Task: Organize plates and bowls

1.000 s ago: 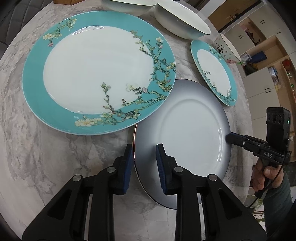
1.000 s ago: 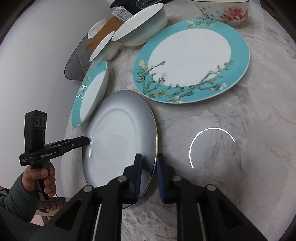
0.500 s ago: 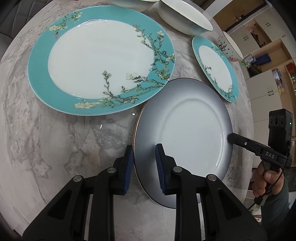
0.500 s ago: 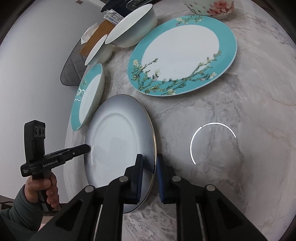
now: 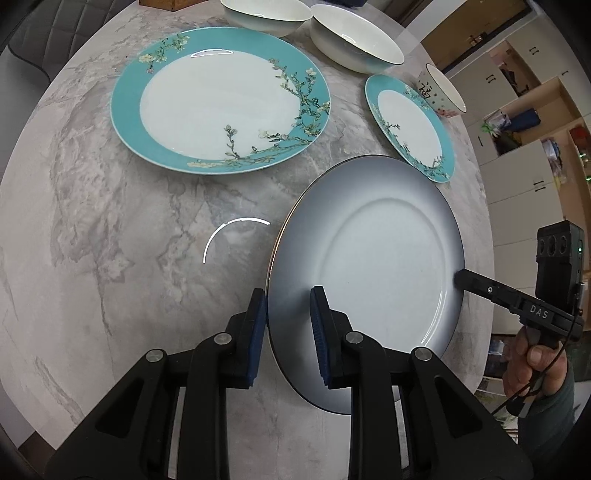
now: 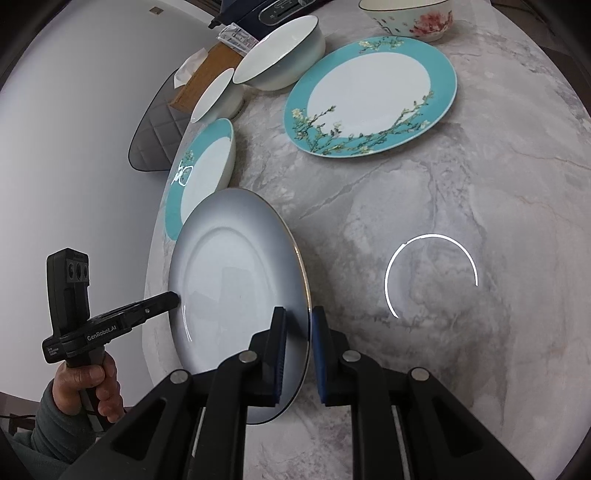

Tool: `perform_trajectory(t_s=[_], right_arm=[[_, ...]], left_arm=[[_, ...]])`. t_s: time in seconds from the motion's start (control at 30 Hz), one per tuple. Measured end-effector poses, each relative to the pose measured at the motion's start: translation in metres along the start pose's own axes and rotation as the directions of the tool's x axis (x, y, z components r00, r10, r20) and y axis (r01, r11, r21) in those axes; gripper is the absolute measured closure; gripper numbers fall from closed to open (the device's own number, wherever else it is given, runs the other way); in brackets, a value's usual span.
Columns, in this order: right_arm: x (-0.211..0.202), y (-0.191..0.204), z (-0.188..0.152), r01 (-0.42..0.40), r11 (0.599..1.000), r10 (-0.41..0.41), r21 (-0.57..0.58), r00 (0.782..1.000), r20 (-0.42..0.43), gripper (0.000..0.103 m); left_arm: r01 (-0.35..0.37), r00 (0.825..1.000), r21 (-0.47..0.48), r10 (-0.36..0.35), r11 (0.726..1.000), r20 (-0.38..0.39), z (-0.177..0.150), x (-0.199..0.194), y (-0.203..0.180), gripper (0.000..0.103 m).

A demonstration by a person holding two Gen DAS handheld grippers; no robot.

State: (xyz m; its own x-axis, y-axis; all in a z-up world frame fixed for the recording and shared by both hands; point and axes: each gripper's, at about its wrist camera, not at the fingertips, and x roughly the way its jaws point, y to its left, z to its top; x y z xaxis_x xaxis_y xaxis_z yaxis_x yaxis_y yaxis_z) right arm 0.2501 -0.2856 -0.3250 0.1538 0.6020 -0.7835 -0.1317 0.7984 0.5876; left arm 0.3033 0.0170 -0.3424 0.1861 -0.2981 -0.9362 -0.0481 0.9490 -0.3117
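Both handheld grippers close on opposite edges of the grey plate (image 5: 369, 266). The left gripper (image 5: 288, 332) straddles the rim, one blue pad beneath and one on top; the right gripper (image 6: 297, 347) clamps the far edge the same way. In each wrist view, the opposite gripper's fingertip meets the rim, a sleeved hand (image 6: 88, 387) wrapped around its handle.

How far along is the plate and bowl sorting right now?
Nothing looks stacked yet. In hand: the grey plate, gripped at opposite rims by the left gripper and the right gripper. Left: the large teal plate, small teal plate, two white bowls and the patterned bowl all sit separately on the marble table.
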Motion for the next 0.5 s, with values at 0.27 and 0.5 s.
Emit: perform_trajectory(t_s=[0.27,0.5], right_arm=[[-0.007,0.018,-0.048,0.035,0.998,-0.036,0.048,0.999,0.026,0.087],[0.010,0.001,-0.083,0.081,0.990,-0.085,0.119,0.996,0.027,0.086]], left_arm=[[0.025,1.000,0.043,-0.025,0.999,-0.016,-0.050,-0.019,0.009,0.082],[0.029,0.999,0.073,-0.026,0.997,-0.045,-0.081,0.002,0.022,0.082]])
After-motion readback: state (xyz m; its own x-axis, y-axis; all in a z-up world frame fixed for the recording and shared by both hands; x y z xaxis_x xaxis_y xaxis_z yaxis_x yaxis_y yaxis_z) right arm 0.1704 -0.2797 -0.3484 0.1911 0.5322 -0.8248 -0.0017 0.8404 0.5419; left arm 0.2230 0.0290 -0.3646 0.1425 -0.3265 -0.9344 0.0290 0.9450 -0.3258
